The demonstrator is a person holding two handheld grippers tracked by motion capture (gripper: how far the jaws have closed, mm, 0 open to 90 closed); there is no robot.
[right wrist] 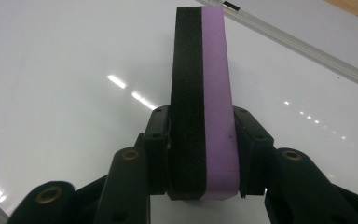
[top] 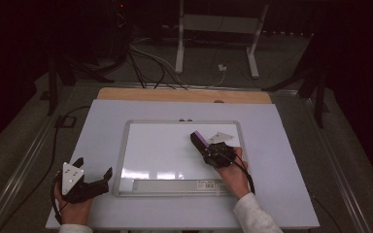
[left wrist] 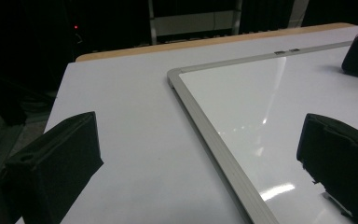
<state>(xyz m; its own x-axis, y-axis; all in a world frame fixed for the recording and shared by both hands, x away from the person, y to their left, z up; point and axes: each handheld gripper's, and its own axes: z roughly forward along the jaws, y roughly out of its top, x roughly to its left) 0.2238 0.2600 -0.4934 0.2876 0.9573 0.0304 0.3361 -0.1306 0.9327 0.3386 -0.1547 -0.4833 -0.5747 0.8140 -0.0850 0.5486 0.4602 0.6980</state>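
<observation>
Eraser (right wrist: 204, 102) clamped in right tool (top: 209, 148), long axis toward whiteboard's (top: 126, 145) far edge; left tool (top: 94, 177) open.

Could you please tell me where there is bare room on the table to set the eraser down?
Most of the whiteboard surface is bare, left of the eraser held in the right gripper. The white table strip between the board's left frame and the table edge is free too, above the left gripper. It is crowded only at the board's right side and the near-left corner.
</observation>
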